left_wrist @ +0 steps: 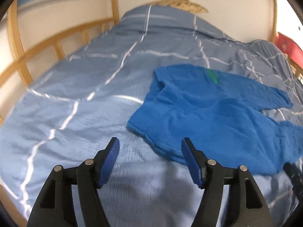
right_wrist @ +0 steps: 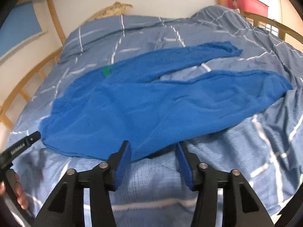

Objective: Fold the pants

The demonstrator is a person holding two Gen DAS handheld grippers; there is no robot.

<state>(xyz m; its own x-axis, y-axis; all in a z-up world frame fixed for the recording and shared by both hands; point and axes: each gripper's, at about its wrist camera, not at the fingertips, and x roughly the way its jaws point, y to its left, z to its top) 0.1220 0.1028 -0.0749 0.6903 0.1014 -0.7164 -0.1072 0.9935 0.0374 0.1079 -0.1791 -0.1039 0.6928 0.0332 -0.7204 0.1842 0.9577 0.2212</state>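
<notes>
blue fleece pants [right_wrist: 144,102] sprawl mid-frame on a rumpled striped duvet [right_wrist: 246,147] as the left gripper [left_wrist: 150,145] and right gripper [right_wrist: 153,147] hover with jaws apart and empty, where a low pinch could snag bedding too.

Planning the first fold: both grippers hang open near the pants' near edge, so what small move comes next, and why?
Probably lower the right gripper onto the near edge of the pants and close. The pants lie spread flat on the duvet, legs apart, and both it and the left gripper are open, gripping nothing.
</notes>
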